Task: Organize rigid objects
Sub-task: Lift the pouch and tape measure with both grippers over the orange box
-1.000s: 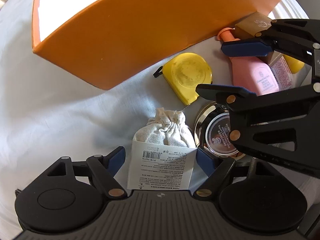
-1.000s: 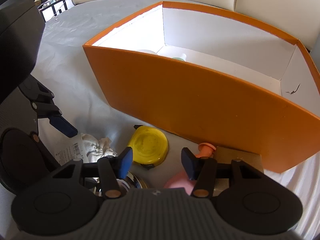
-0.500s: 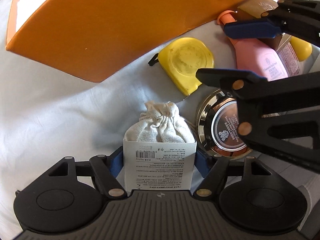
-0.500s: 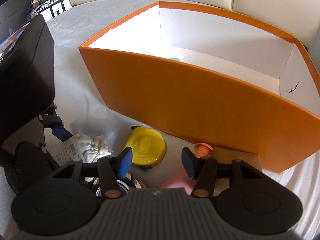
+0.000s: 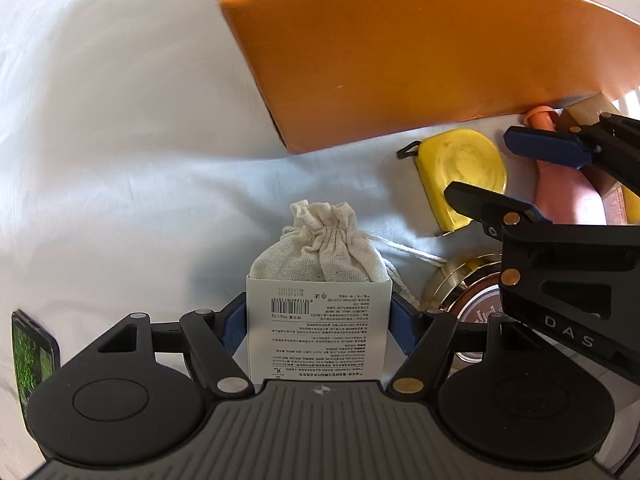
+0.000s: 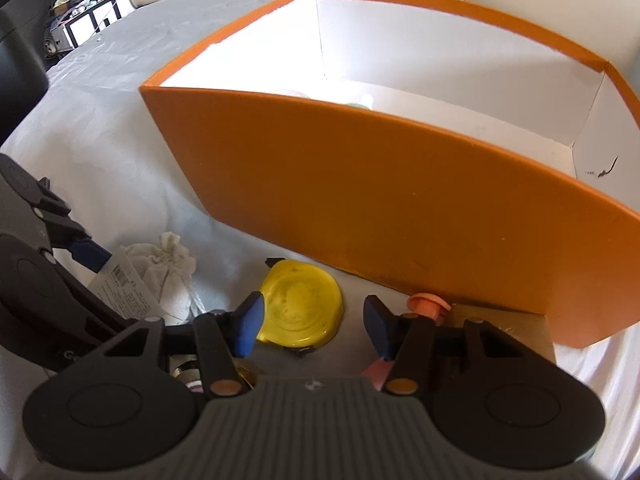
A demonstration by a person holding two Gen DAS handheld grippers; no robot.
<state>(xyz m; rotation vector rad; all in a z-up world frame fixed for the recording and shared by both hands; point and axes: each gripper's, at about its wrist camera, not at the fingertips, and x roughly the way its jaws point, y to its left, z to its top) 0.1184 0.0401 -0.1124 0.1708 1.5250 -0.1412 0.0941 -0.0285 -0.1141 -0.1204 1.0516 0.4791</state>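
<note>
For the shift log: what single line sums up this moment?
left gripper: shut on cloth pouch | right gripper: open, over tape measure | orange box: behind

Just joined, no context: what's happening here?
A person with two handheld grippers is sorting items into the orange box. The left gripper is clamped on a small cloth bag with a paper label. The right gripper hangs open over the yellow tape measure and pink bottle, holding nothing.

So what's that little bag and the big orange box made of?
The little bag looks like rough, undyed woven cloth, maybe cotton or linen: the weave shows and its neck is gathered by a string. A printed paper sleeve wraps it. The orange box seems to be stiff matte cardboard, white inside, with thin straight walls.
</note>
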